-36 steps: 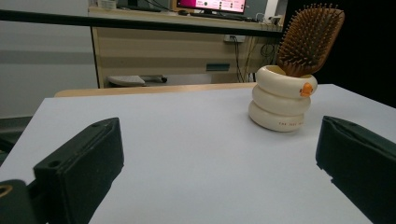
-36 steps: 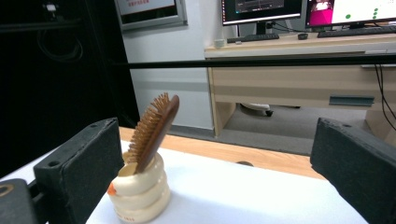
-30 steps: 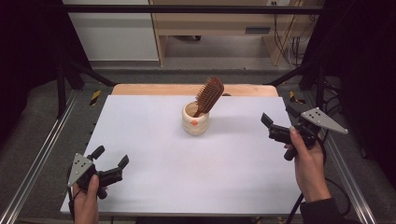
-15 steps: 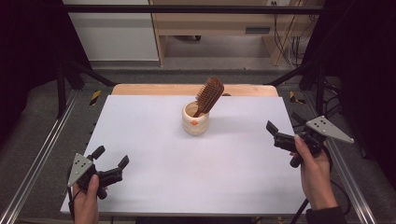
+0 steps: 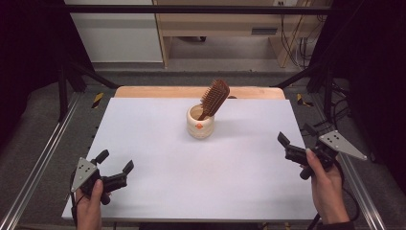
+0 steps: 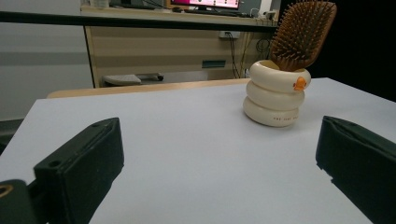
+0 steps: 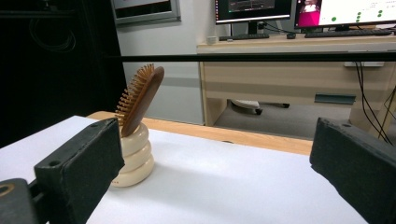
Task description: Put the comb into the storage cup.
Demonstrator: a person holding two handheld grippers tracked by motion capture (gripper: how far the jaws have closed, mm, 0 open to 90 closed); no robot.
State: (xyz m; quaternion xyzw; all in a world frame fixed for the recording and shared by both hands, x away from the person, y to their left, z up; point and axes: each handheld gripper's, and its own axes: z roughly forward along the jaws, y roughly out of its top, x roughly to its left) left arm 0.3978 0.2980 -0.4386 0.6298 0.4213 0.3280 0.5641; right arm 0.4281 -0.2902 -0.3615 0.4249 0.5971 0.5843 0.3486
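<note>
A cream ringed cup (image 5: 200, 125) stands at the far middle of the white table (image 5: 158, 158). A wooden hairbrush (image 5: 214, 97) stands handle-down in it and leans right. My left gripper (image 5: 115, 161) is open and empty at the near left corner, held by a hand. Over the table's right edge my right gripper (image 5: 295, 134) is open and empty. In the left gripper view the cup (image 6: 275, 100) and brush (image 6: 303, 35) stand far ahead, right of centre, beyond the open gripper (image 6: 219, 163). The right gripper view has the cup (image 7: 137, 158) and brush (image 7: 140, 98) at left, behind its left jaw.
A wooden strip (image 5: 158, 92) borders the table's far edge. Metal rails (image 5: 43, 163) run along both sides. Beyond the table stand a pale wooden desk (image 5: 225, 24) and monitors (image 7: 261, 9). Cables hang at the far right (image 5: 297, 43).
My right gripper has drawn back to the right and nearer, toward the table's right edge, staying open. The left gripper, cup and brush have not moved.
</note>
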